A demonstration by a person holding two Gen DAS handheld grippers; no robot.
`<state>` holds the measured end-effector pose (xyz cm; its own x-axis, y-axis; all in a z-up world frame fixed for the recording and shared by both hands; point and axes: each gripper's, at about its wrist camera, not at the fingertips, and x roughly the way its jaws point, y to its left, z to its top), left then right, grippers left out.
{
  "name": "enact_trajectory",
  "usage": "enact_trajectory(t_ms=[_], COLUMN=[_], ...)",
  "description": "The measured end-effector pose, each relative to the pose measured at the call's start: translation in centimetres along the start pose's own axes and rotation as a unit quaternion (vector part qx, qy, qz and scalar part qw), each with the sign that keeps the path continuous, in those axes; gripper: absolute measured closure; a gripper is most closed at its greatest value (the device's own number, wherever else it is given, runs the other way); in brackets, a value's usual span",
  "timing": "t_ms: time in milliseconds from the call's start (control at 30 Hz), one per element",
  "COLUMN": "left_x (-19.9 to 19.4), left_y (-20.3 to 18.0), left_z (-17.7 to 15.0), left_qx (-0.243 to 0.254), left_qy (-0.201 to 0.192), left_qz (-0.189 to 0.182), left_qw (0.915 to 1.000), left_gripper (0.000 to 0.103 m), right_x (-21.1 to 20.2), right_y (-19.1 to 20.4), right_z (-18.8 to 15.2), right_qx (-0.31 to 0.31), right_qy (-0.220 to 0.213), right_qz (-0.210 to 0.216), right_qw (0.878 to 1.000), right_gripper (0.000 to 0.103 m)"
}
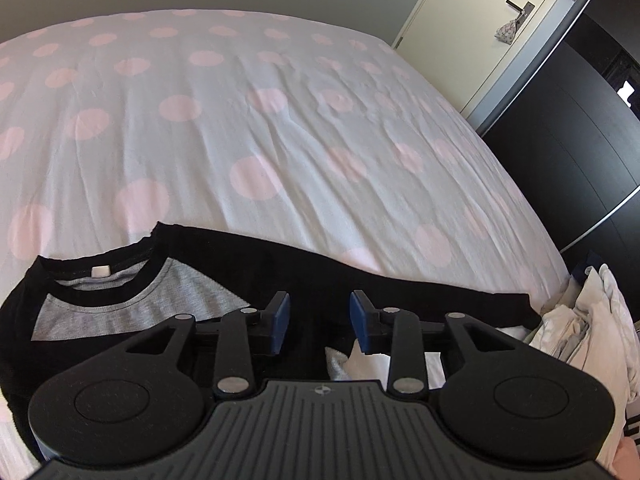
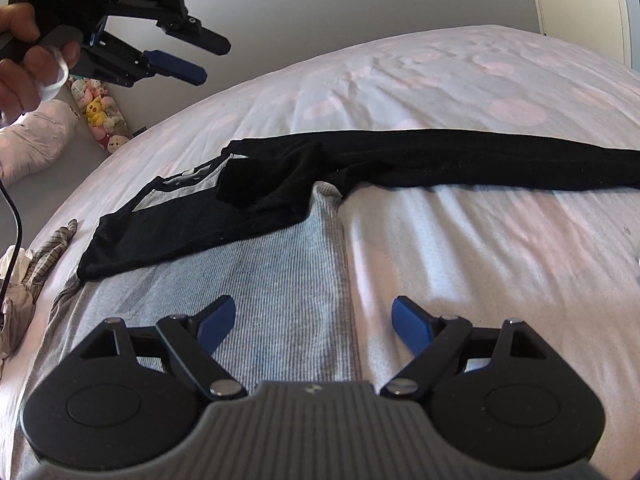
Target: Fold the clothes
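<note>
**Both tools hanging open over a shirt on the bed**

The left tool (image 1: pixel 319 322) is hovering above the shirt (image 1: pixel 140 308), its blue pads (image 1: pixel 280 320) standing a moderate gap apart and gripping nothing. Just ahead of it and to its left, the shirt's neckline is lying flat, black collar band over a grey chest panel, with a small white label inside the collar. One black sleeve (image 1: pixel 400 280) is running away to the tool's right, ending near a heap of white laundry (image 1: pixel 592 320) at the bed's edge. Beyond the shirt, the bed (image 1: pixel 280 120) is stretching away under a white sheet with pink dots. A door (image 1: pixel 500 32) with a small pouch hanging on its handle is standing far ahead to the right.

The right tool (image 2: pixel 314 322) is spread wide, holding nothing, and is hanging over the grey striped body of the shirt (image 2: pixel 280 272). One pad is sitting over the fabric, the other over bare sheet beside the shirt's edge. Ahead of it a black sleeve (image 2: pixel 480 160) is lying straight out to the right, and the other sleeve is folded across the body to the left. Up to the left, a hand (image 2: pixel 28 60) is gripping the left tool (image 2: pixel 212 60) in the air, its fingers parted. Plush toys (image 2: pixel 102 112) are lying on the floor beyond the bed.

No containers are showing in either view.
</note>
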<state>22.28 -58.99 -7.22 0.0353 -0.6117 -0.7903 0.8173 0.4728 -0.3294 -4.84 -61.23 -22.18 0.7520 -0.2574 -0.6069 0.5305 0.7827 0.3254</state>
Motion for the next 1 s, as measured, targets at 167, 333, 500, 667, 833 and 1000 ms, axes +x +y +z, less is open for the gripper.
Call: enact_trajectory(t_ms=[167,333,500,667,833,1000], left_x=[-2.8,-6.2,-8.2,-7.5,-4.9,-2.2], left_y=[2.2,6.0,9.5,11.1,10.2,9.5], left_z=[-1.9,-5.1,-9.3,-14.1,-18.2,-19.6], left_qx=[0.001,-0.005,0.024,0.092,0.207,0.308], left_qy=[-0.005,-0.009,0.001,0.012,0.016,-0.005], left_qz=[0.030,0.079,0.158,0.220,0.251,0.307], left_qw=[0.9995,0.9968,0.9871,0.9711,0.9454,0.9004], left_gripper=[0.064,0.064,0.062,0.062,0.057,0.056], right_x=[-0.2,-0.4,-0.8,-1.0,-0.8,-0.1], right_y=[0.2,0.6,1.3,2.1,2.4,2.3], right_z=[0.0,0.0,0.0,-0.1,-0.3,-0.3], right_qx=[0.001,0.002,-0.006,-0.013,-0.023,-0.024], right_qy=[-0.002,-0.001,-0.003,-0.003,0.003,0.010], right_qz=[-0.002,-0.004,-0.003,-0.006,-0.013,-0.014], right_qw=[1.000,1.000,1.000,1.000,1.000,1.000], right_gripper=[0.016,0.016,0.016,0.016,0.016,0.016])
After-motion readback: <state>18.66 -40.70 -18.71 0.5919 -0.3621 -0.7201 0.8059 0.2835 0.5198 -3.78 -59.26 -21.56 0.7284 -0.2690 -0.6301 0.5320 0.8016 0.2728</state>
